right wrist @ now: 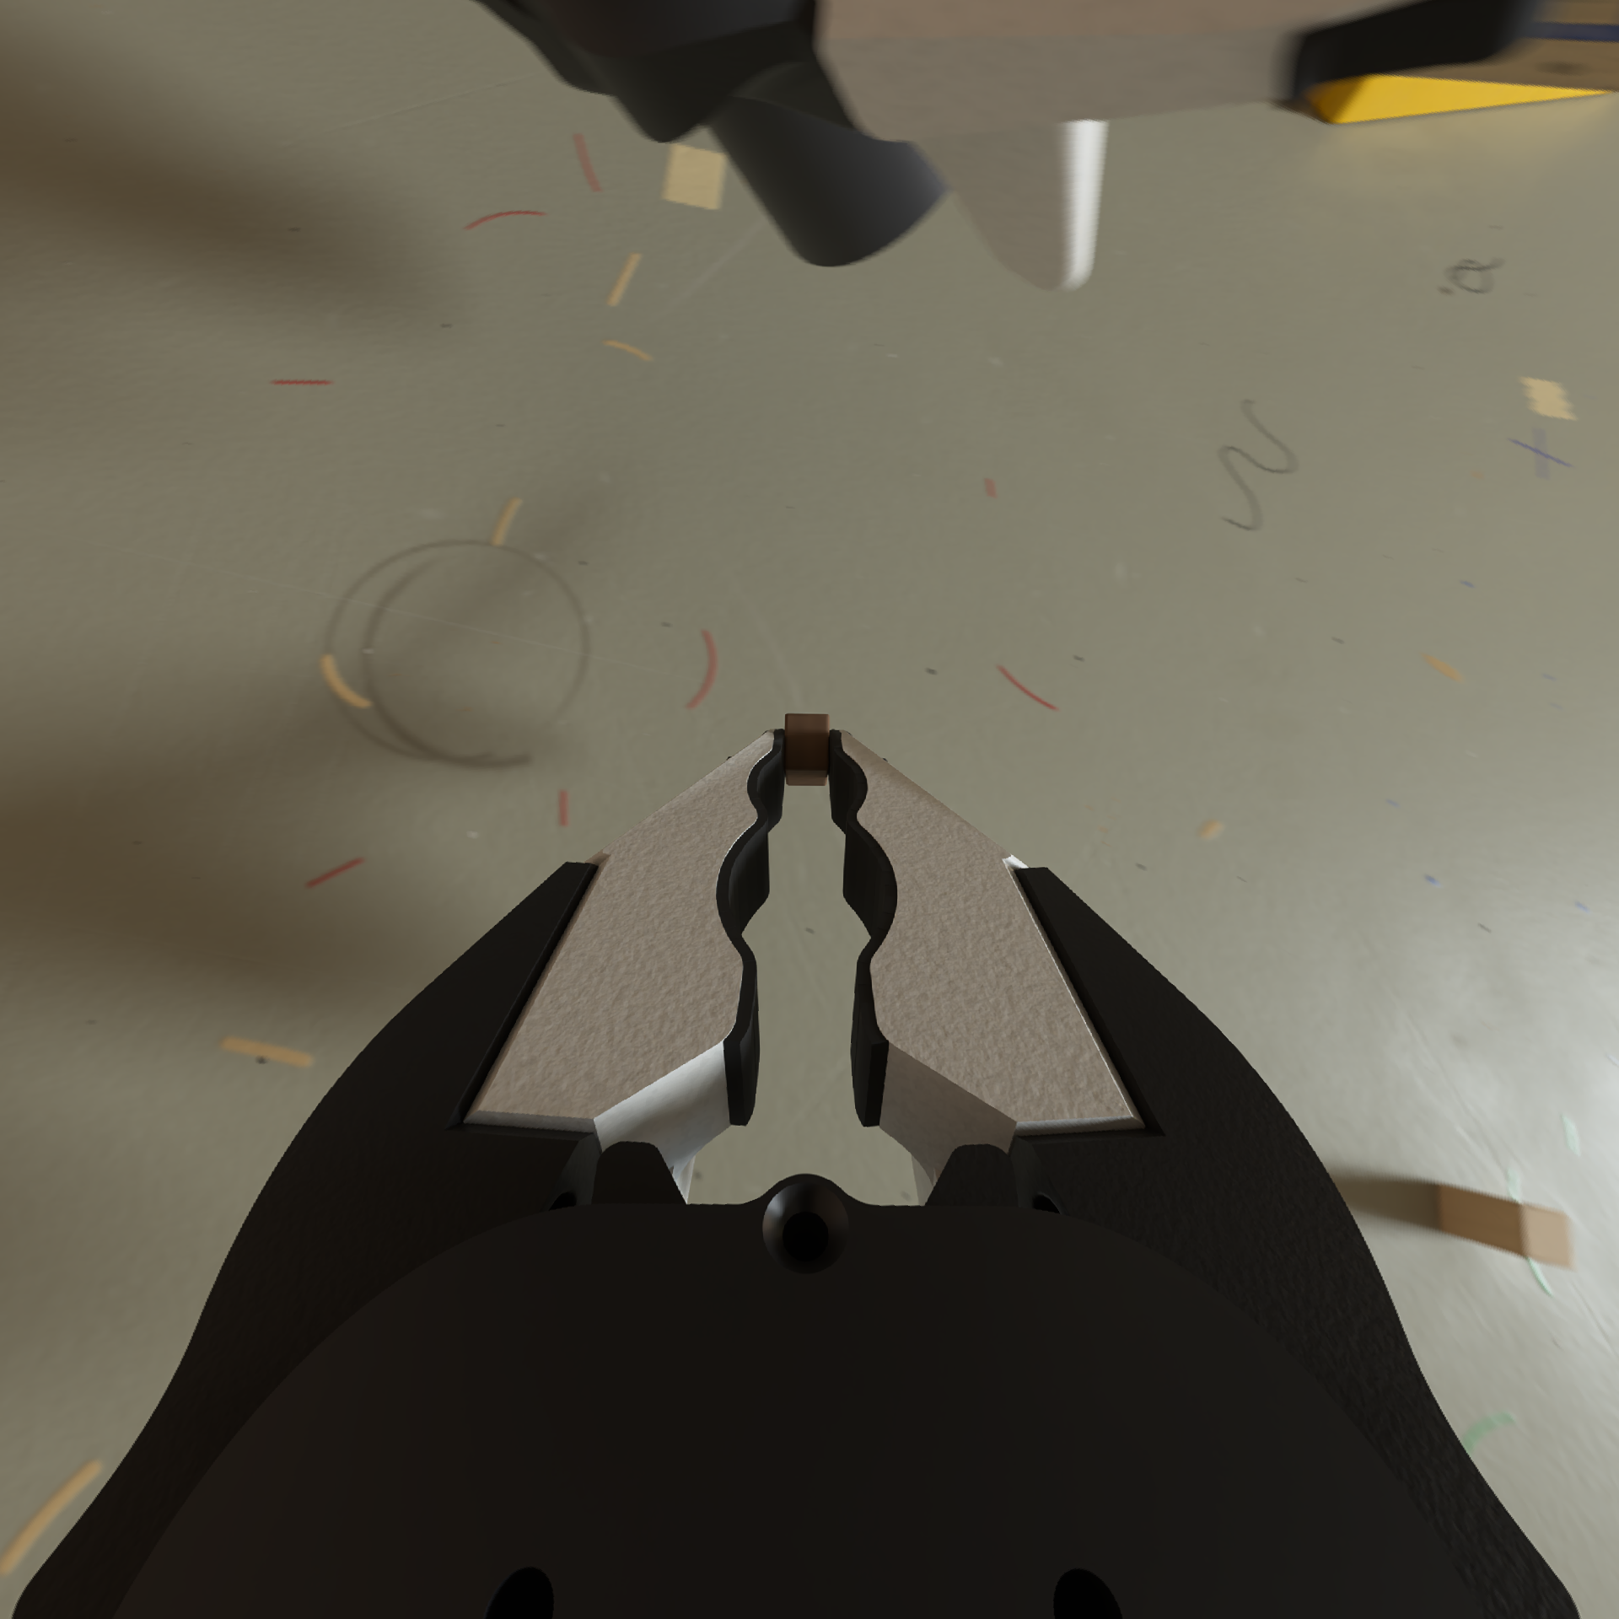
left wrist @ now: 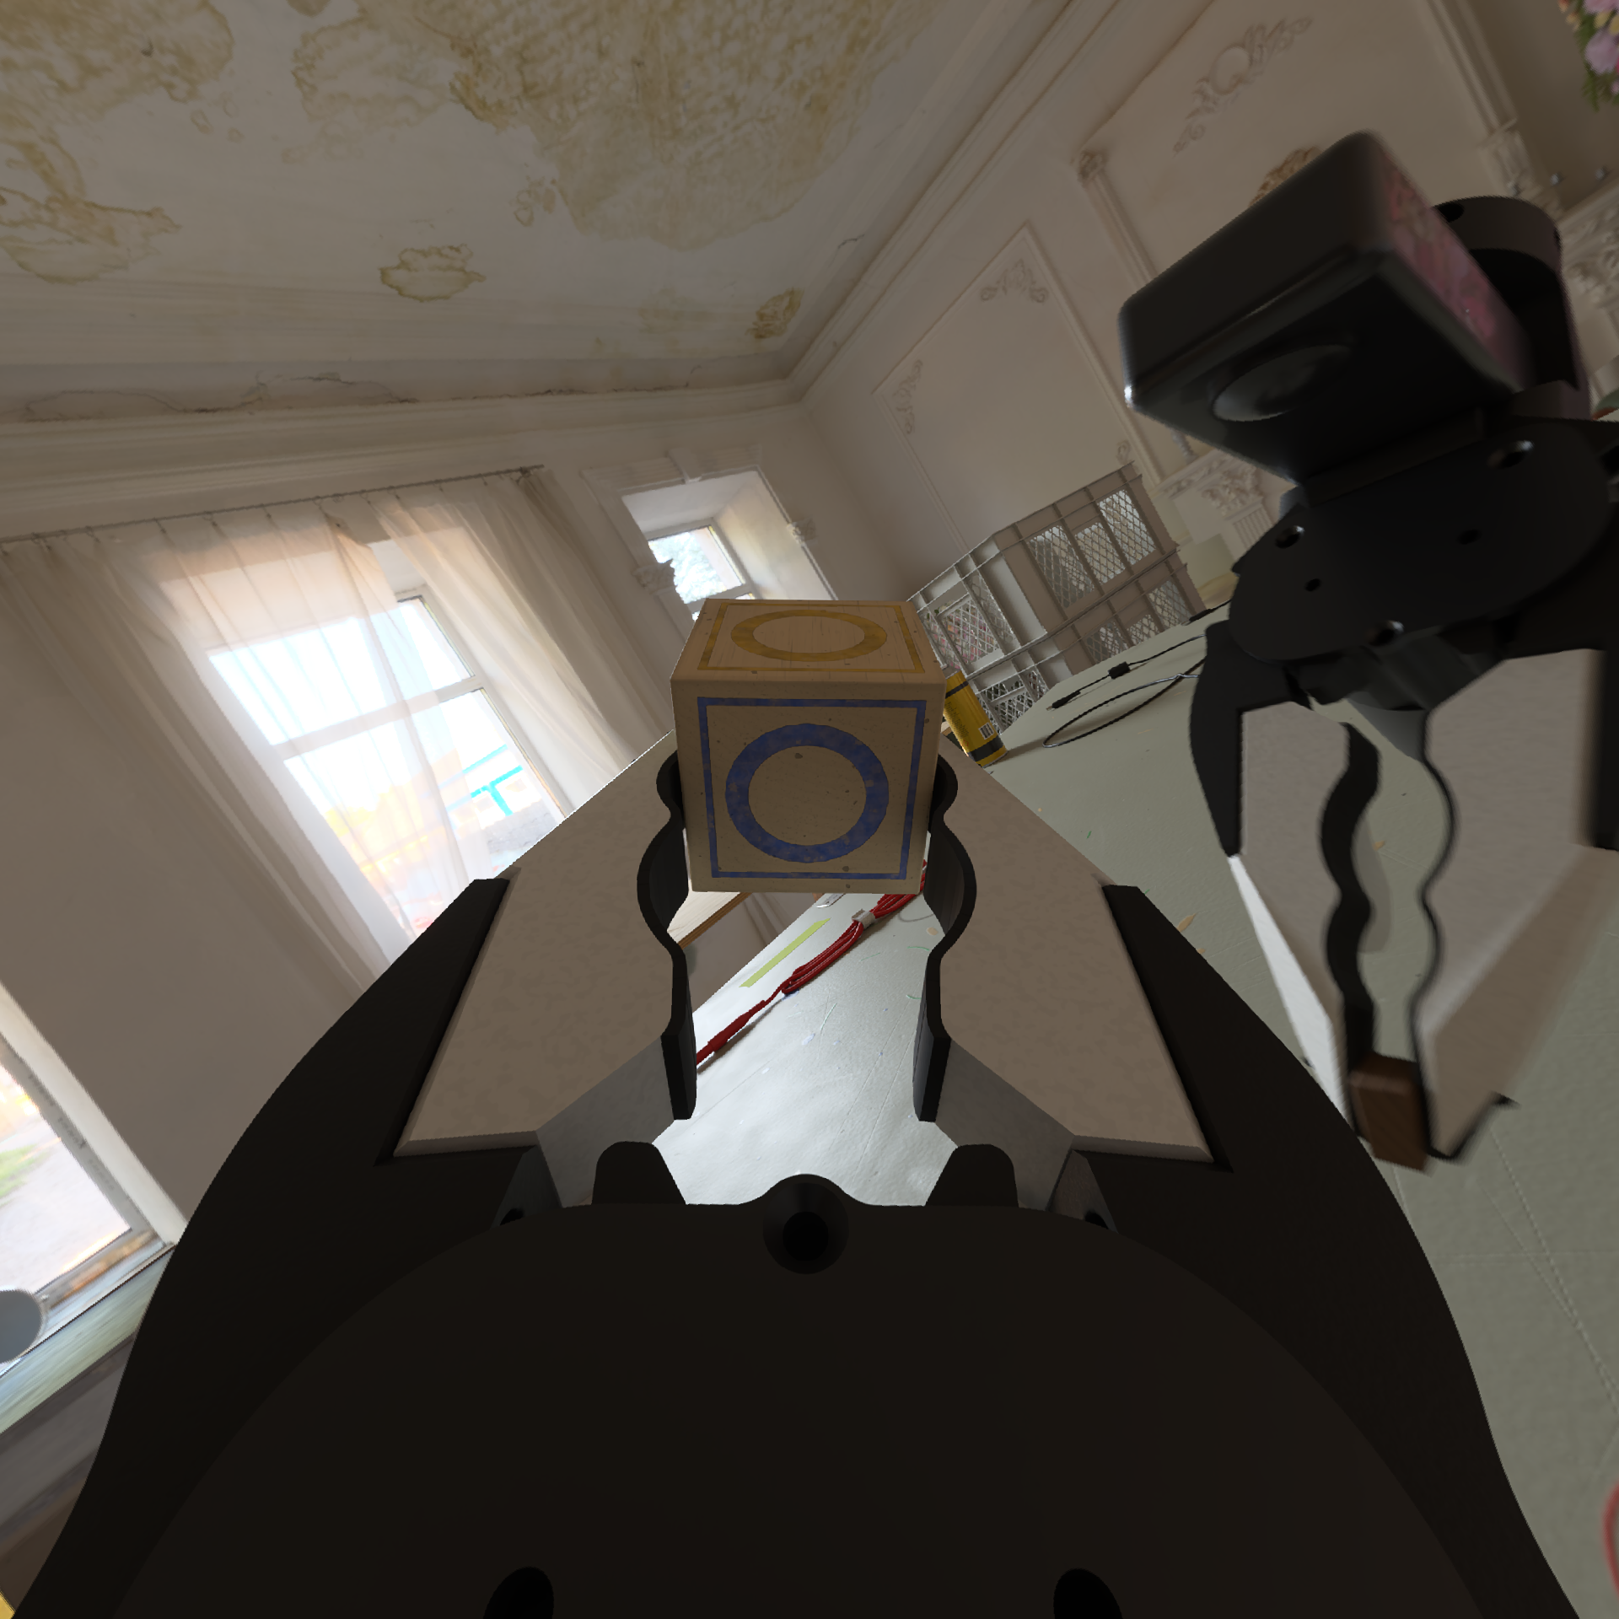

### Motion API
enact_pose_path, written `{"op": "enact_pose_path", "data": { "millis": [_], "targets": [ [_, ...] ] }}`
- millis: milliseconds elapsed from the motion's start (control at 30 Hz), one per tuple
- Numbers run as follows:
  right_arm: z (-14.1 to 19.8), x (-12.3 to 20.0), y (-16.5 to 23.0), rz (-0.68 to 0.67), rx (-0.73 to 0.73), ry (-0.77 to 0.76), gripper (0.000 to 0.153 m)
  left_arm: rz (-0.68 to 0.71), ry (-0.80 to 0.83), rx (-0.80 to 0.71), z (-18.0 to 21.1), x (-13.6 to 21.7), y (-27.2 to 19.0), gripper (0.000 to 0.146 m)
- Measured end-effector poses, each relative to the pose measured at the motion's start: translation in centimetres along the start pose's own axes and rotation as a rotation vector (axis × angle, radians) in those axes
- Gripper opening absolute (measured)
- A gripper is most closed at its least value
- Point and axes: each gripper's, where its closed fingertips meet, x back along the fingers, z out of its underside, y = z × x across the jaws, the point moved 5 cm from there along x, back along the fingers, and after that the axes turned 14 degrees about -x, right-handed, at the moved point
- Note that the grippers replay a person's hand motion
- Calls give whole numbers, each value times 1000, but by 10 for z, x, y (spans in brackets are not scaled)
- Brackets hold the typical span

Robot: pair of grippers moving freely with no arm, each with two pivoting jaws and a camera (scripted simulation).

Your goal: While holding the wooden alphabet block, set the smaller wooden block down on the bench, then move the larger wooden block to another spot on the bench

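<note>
My left gripper (left wrist: 806,775) is shut on the wooden alphabet block (left wrist: 806,788), a pale cube with a blue ring on the near face and a yellow ring on top, held up in the air. My right gripper (right wrist: 807,755) is shut on the smaller wooden block (right wrist: 806,745), a tiny brown cube at its fingertips, above the grey-green bench (right wrist: 1139,788). The right gripper (left wrist: 1384,1082) with its brown block (left wrist: 1389,1113) also shows at the right of the left wrist view. The left gripper (right wrist: 876,131) shows blurred at the top of the right wrist view. No larger wooden block is in view.
Grey plastic crates (left wrist: 1069,578) and a yellow can (left wrist: 972,718) stand at the far end of the bench. A red cable (left wrist: 815,964) and a black cable (left wrist: 1121,692) lie on it. Tan tape pieces (right wrist: 1498,1226) and coloured scraps mark the surface.
</note>
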Motion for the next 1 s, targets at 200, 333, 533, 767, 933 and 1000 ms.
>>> {"op": "enact_pose_path", "data": {
  "millis": [200, 333, 533, 767, 933, 1000],
  "targets": [
    [8, -19, 25, -45, 27, 97, 9, 12, 0, 4, 0, 0, -2, 52],
    [12, -24, 25, -35, 30, 130, 9, 18, 0, 1, -1, -1, -3, 52],
    [13, -24, 24, -22, 23, 135, 9, 23, 6, 2, 0, -1, -4, 52],
    [12, -23, 24, -16, -17, 118, 65, 29, 7, -1, 0, -2, -5, 52],
    [13, -17, 25, 4, -33, 107, 78, 34, 8, 1, 0, -2, -6, 52],
    [13, -11, 25, 18, -36, 93, 79, 37, 8, 3, 1, -2, -7, 52]
  ]
}}
